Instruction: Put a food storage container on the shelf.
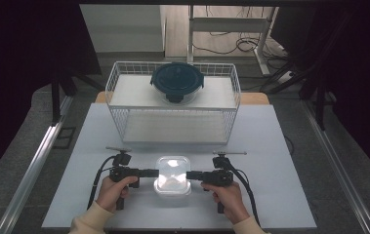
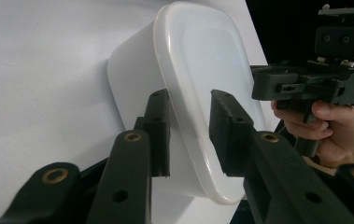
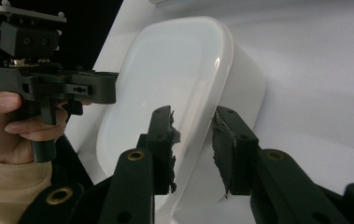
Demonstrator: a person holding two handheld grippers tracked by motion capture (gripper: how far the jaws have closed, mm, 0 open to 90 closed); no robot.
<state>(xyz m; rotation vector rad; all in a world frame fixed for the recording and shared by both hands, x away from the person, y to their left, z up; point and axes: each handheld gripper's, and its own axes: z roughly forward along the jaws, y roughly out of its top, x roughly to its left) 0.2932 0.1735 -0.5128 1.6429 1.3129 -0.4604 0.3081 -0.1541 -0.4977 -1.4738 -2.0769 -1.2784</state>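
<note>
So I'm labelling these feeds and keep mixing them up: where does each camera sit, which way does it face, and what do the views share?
High view: above the person's side, facing forward and down on the table; both hands, sleeves, the left gripper and right gripper show.
Left gripper view: rides the left gripper, facing the white container; own jaws straddle its rim.
Right gripper view: rides the right gripper, facing the same container; own jaws straddle its rim.
Shared: each gripper view shows the container and the opposite hand's gripper.

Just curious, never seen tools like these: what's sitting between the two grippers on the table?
A white lidded plastic container, seen in the high view. The left gripper and right gripper approach its opposite sides, each with open jaws straddling the lid's rim.
</note>
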